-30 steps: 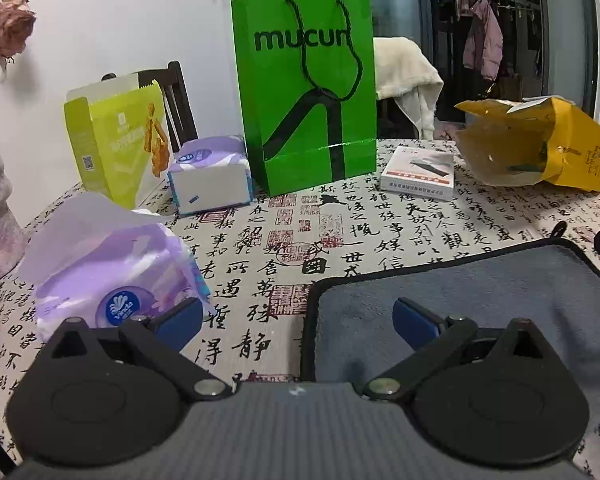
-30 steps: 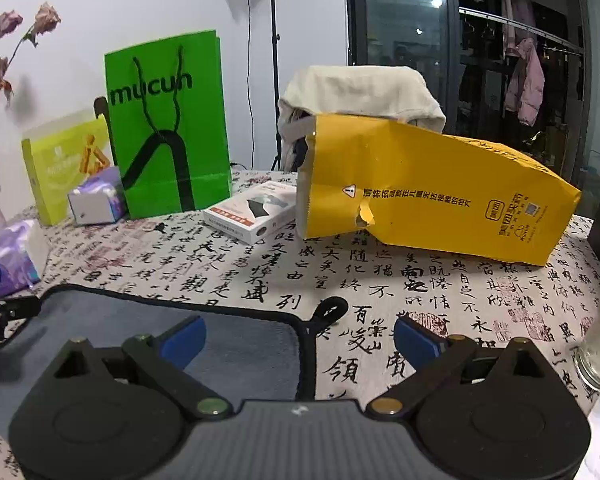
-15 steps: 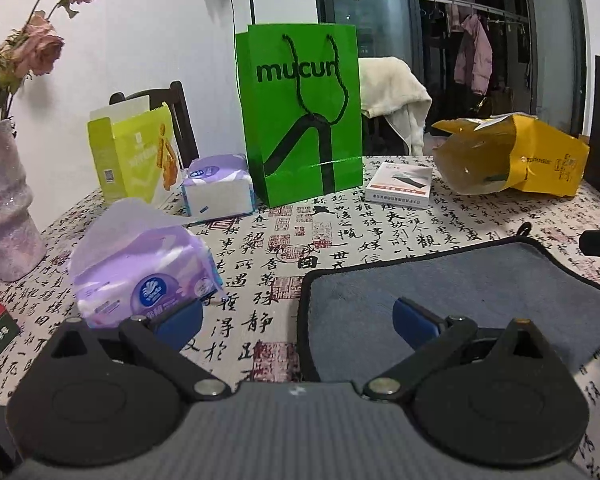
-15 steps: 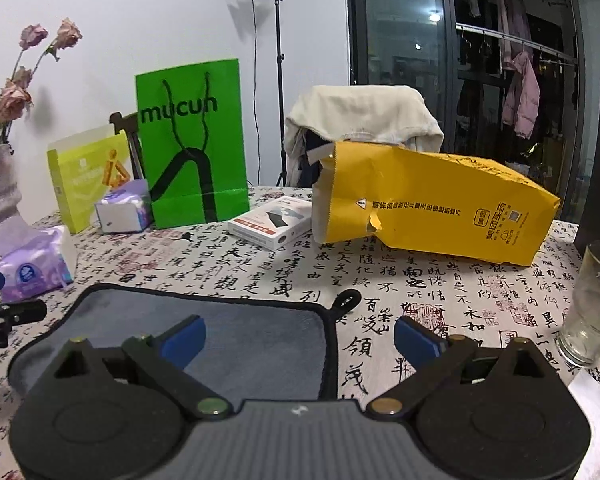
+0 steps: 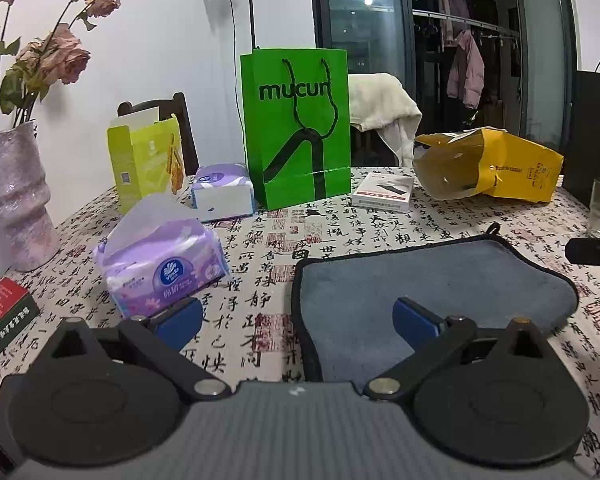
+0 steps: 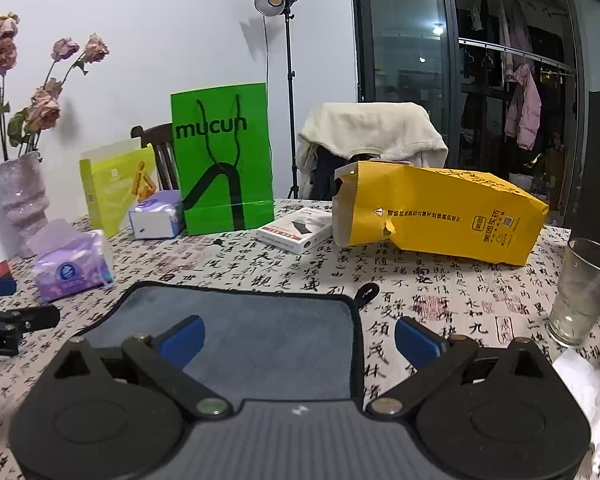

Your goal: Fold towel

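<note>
A grey towel with black trim (image 5: 428, 280) lies flat on the calligraphy tablecloth; it also shows in the right wrist view (image 6: 260, 328). My left gripper (image 5: 298, 318) is open and empty, above the towel's near left corner. My right gripper (image 6: 298, 338) is open and empty, above the towel's near right edge, close to its hanging loop (image 6: 368, 293). The right gripper's tip (image 5: 592, 250) shows at the far right of the left wrist view, and the left gripper's tip (image 6: 16, 320) at the far left of the right wrist view.
A purple tissue pack (image 5: 162, 266) lies just left of the towel. A green bag (image 5: 296, 128), a yellow-green box (image 5: 148, 160), a white box (image 5: 384, 191) and a yellow bag (image 6: 440, 212) stand behind. A glass (image 6: 580, 292) stands right, a vase (image 5: 14, 200) left.
Both grippers have drawn back and risen, so more of the table and towel shows. The towel lies as before. Both stay open.
</note>
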Motion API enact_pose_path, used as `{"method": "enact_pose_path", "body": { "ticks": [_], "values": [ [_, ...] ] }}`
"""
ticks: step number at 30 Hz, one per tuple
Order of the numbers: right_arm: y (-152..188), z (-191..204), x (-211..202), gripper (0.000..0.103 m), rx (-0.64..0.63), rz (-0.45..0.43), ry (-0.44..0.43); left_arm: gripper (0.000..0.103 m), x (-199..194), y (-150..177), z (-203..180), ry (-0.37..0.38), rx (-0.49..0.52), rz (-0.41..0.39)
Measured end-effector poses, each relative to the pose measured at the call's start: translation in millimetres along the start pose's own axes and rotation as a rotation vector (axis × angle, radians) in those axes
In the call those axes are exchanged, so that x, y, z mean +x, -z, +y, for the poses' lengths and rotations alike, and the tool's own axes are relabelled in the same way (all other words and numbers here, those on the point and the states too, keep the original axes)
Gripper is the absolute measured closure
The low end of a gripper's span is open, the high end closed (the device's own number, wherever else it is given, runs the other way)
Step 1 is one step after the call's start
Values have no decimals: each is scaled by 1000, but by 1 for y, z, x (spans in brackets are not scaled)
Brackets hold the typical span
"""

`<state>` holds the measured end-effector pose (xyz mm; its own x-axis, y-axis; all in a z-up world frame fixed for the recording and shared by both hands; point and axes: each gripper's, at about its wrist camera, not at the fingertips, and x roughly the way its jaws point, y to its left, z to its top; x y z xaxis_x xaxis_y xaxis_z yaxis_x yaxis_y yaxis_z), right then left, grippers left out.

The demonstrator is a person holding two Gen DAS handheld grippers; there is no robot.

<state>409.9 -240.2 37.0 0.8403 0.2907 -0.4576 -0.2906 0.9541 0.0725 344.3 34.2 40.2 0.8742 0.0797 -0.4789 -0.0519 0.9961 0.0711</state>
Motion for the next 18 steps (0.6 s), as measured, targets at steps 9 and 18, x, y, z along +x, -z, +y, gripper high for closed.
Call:
{"method": "enact_pose_path", "body": {
  "ticks": [9, 18],
  "values": [
    [13, 12, -36, 1, 5, -20, -17, 0, -38, 8, -5, 18, -5, -29],
    [25, 19, -66, 1, 10, -35, -21, 0, -70, 18, -9, 27, -9, -49]
  ]
}}
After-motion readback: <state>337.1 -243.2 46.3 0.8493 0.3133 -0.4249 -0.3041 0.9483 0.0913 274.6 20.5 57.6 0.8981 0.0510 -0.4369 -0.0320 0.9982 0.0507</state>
